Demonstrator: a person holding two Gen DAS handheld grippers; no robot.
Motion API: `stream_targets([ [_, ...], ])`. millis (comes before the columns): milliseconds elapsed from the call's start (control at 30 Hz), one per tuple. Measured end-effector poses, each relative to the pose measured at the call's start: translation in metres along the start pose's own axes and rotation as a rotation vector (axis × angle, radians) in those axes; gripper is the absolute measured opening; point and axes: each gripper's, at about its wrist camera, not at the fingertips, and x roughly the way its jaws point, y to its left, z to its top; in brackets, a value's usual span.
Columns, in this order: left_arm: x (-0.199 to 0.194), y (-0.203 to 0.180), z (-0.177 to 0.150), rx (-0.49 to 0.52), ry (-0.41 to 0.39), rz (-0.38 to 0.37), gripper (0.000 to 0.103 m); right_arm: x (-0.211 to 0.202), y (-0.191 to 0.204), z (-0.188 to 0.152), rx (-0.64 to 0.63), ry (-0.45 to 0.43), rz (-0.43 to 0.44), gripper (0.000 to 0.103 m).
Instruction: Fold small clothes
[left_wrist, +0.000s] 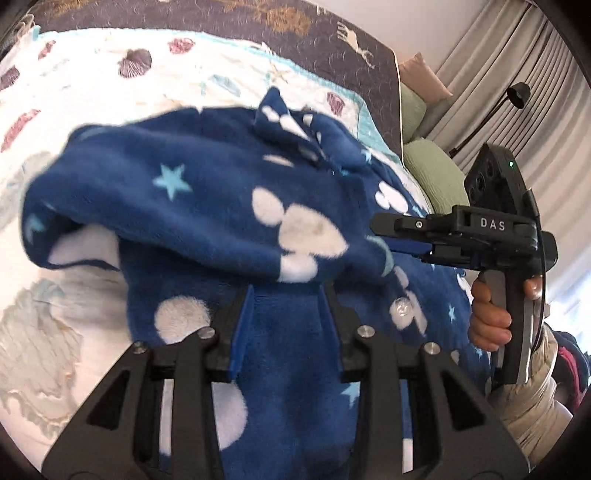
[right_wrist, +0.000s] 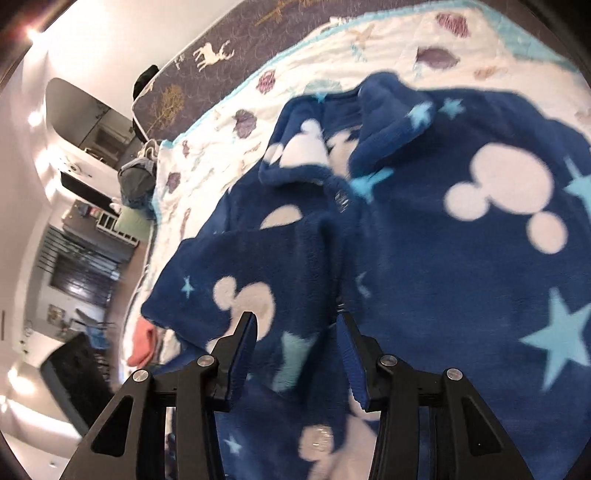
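Observation:
A small blue fleece garment (left_wrist: 221, 206) with white mouse-head shapes and light blue stars lies bunched on the bed; it also shows in the right wrist view (right_wrist: 424, 229). My left gripper (left_wrist: 288, 291) is open, its fingers standing apart over the fleece with cloth between them. My right gripper (right_wrist: 297, 321) is open too, fingers apart above a folded-over sleeve (right_wrist: 236, 288). In the left wrist view the right gripper (left_wrist: 384, 236) shows from the side, its tips at the garment's right edge.
The bed has a white quilt with shell prints (left_wrist: 92, 74) and a dark deer-print blanket (left_wrist: 332, 37) at the far edge. Green pillows (left_wrist: 432, 166) and a black lamp (left_wrist: 517, 96) stand to the right. An orange cloth (right_wrist: 142, 343) lies at the bed's left edge.

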Motion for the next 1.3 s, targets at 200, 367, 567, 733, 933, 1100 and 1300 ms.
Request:
stream_targets([
  [200, 0.012, 0.014, -0.006, -0.018, -0.006, 0.048, 0.034, 0.02, -0.003, -0.001, 0.032, 0.036, -0.001, 0.046],
  [367, 0.01, 0.015, -0.009, -0.021, -0.016, 0.047, 0.034, 0.037, 0.005, 0.013, 0.038, 0.033, 0.018, 0.044],
  [567, -0.014, 0.021, -0.011, -0.056, -0.101, 0.067, 0.04, 0.017, 0.026, 0.019, 0.0, -0.079, 0.0, 0.007],
  [733, -0.023, 0.045, -0.007, -0.148, -0.132, 0.108, 0.046, -0.064, 0.031, 0.023, -0.083, -0.278, -0.083, 0.007],
  [933, -0.02, 0.043, -0.01, -0.142, -0.128, 0.14, 0.045, -0.076, -0.03, 0.029, -0.003, -0.266, -0.258, 0.008],
  [1100, -0.021, 0.042, -0.011, -0.141, -0.131, 0.155, 0.045, -0.059, -0.085, 0.015, 0.127, -0.215, -0.284, 0.018],
  [1300, -0.043, 0.028, -0.006, -0.152, -0.185, 0.115, 0.044, -0.087, -0.094, 0.008, 0.151, -0.288, -0.336, 0.022],
])
